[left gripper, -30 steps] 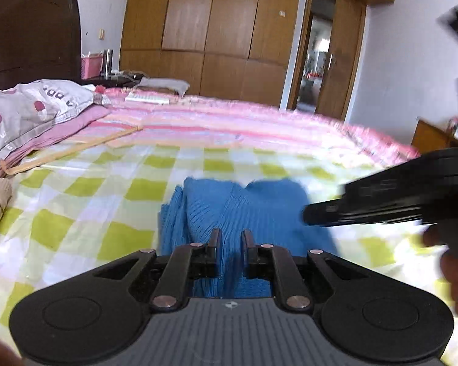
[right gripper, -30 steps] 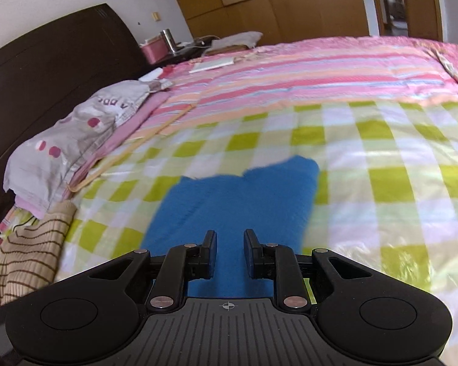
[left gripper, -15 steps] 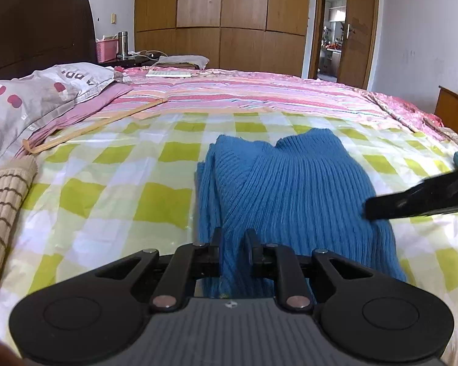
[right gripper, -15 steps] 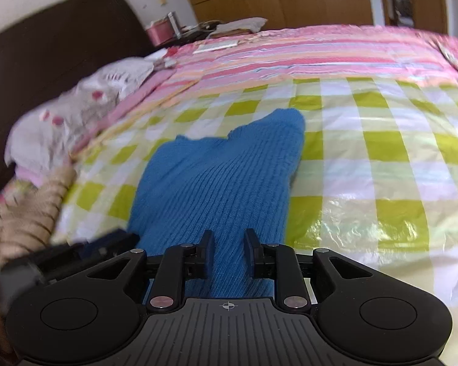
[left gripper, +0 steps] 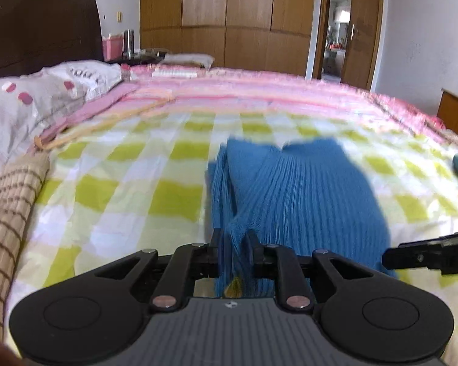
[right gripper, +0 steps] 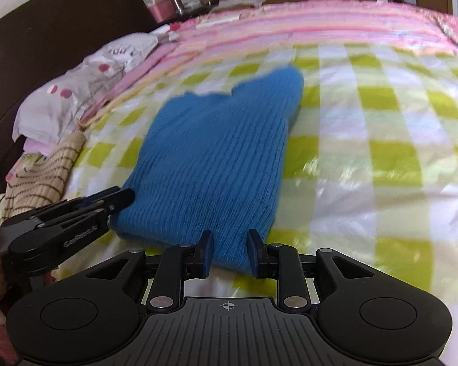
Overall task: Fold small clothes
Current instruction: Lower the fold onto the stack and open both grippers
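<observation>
Where the sweater lies: the blue ribbed sweater (left gripper: 305, 189) is spread on the checked sheet (left gripper: 122, 201) in the middle of the bed, its hem nearest both cameras and its two-peaked far edge toward the pink striped quilt (left gripper: 259, 91).
Open room: bare sheet runs wide to the sweater's right and beyond it. To its left the gap is narrower, ending at a beige striped knit (left gripper: 6, 207) and a spotted pillow (left gripper: 30, 106) by the dark headboard (left gripper: 39, 21).
Edges: the sweater's left side shows stacked layers, doubled over. The right side lies flat with a soft rounded fold.
Left gripper (left gripper: 233, 238): jaws narrow, clamped on a bunched-up ridge of knit at the near left corner.
Right gripper (right gripper: 227, 241): jaws narrow, with the near edge of the sweater between them. Whether the pads press on it, I cannot tell.
Materials: fine lengthwise ribs on thick soft yarn. The sheet is glossy and creased in yellow-green and white squares.
Background: wooden wardrobe (left gripper: 229, 15) across the far wall.
</observation>
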Available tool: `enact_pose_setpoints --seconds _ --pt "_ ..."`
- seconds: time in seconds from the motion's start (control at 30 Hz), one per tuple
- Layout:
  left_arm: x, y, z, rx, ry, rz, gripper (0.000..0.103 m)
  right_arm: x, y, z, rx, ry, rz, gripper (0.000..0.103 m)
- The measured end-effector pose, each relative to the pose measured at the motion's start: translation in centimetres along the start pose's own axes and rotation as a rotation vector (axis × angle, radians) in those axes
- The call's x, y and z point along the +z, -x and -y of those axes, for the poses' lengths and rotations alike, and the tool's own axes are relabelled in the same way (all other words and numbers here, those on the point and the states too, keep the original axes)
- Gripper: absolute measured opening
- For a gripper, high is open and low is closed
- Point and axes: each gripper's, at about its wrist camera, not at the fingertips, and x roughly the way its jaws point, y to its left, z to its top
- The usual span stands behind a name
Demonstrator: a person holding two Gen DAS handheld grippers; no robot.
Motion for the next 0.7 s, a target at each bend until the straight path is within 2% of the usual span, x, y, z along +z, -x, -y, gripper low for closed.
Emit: enact_pose_setpoints --seconds 0.07,0.17,0.23,0.33,0.53,0.7 --pt "1.1 0.1 0.1 -0.019 0.005 0.033 0.025 1.2 0.2 0.4 -0.012 -0.020 0.038 0.027" --pt "2.5 -1.3 0.5 -0.008 0.003 0.053 0.025 3.3 -0.7 0.8 -0.050 -0.026 0.092 0.030" --pt "2.8 -2.7 0.5 -0.001 0.007 0.034 0.025 4.5 -2.0 0.9 -0.064 -0.025 0.105 0.030" --pt "2.3 -4.3 0.3 0.036 0.012 -0.017 0.025 5.8 -4.3 0.8 -0.055 -0.031 0.075 0.030" --pt "0.7 -4.1 0.0 0.069 -0.004 -0.033 0.026 6.1 -6.4 -0.7 -0.072 0.049 0.069 0.031" --pt "0.9 -2.7 0.1 0.076 0.005 -0.037 0.026 5.6 -4.5 -1.1 -0.080 0.049 0.101 0.031"
